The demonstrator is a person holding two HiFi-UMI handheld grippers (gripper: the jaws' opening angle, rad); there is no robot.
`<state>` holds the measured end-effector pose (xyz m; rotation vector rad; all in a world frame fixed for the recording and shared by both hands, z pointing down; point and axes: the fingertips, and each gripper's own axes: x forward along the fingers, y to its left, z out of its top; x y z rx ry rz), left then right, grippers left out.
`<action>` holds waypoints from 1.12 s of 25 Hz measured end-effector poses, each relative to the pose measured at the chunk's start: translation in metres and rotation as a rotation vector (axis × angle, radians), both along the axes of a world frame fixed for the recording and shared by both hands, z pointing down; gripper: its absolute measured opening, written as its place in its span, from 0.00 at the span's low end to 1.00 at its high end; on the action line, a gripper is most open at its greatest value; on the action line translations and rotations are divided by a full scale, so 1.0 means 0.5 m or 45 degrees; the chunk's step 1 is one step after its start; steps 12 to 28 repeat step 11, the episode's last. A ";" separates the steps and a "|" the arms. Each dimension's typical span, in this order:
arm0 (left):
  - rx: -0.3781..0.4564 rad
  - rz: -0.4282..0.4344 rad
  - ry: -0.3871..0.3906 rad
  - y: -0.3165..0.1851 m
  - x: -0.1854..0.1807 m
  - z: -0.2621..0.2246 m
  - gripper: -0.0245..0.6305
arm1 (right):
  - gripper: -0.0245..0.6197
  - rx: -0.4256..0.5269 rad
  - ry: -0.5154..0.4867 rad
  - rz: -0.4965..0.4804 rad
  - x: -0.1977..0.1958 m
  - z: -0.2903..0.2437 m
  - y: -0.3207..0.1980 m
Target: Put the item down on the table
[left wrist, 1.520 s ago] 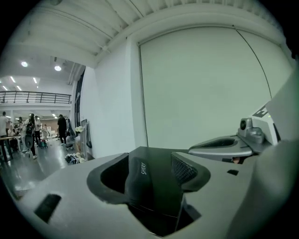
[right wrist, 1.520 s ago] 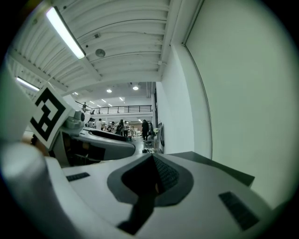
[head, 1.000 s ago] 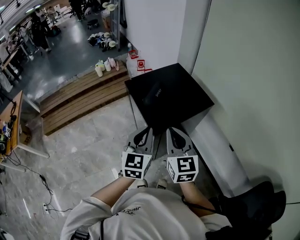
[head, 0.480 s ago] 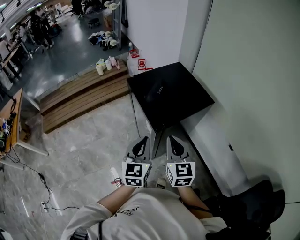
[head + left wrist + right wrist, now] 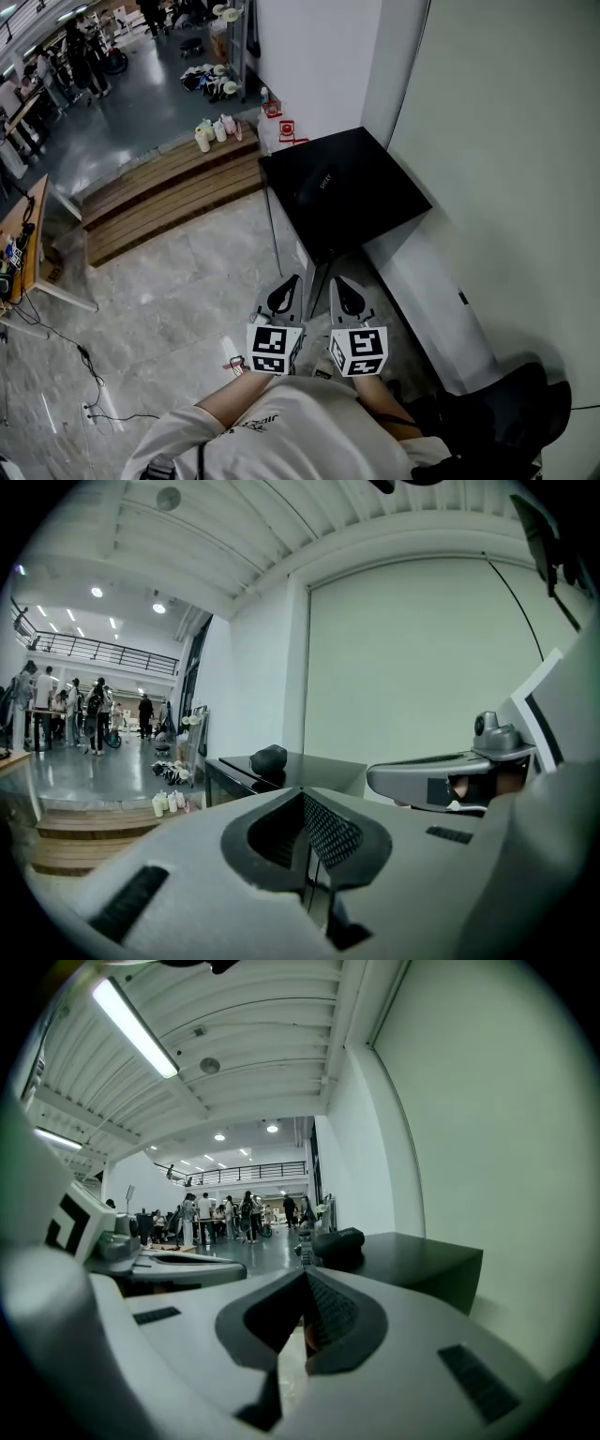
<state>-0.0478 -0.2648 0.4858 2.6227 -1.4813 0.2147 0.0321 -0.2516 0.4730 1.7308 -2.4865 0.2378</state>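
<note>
Pale marble floor (image 5: 178, 291) runs from a busy hall, with people standing far off and wooden steps (image 5: 159, 192) at its edge, to a corner where a black table (image 5: 375, 220) stands against a white wall (image 5: 506, 141). The task's item (image 5: 319, 185), a dark, rounded, soft-looking object with light lettering, lies on the tabletop towards its far side, black on black from our head view. It shows more plainly as a low hump in the left gripper view (image 5: 269, 758) and the right gripper view (image 5: 337, 1244). We hold both tools side by side close to the body, pointing at the table but well apart from it. The left gripper (image 5: 289, 286) has its jaws pressed together with nothing between them, as its own camera confirms (image 5: 305, 834). The right gripper (image 5: 339, 286) is likewise closed and empty (image 5: 305, 1314), only a thin seam showing where its pads meet. With the item resting on the table and neither tool touching it, we judge the put-down to be already done and the work at its closing step. What remains, in our view, is little: keep both tools clear of the table edge so nothing nudges the item. Were it to be handled again, the jaws would have to open first and reach the length of the tabletop to get to it.
</note>
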 end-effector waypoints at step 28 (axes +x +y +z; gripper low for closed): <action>0.014 -0.004 -0.011 -0.002 -0.009 0.002 0.05 | 0.04 -0.007 -0.005 -0.018 -0.017 0.007 0.000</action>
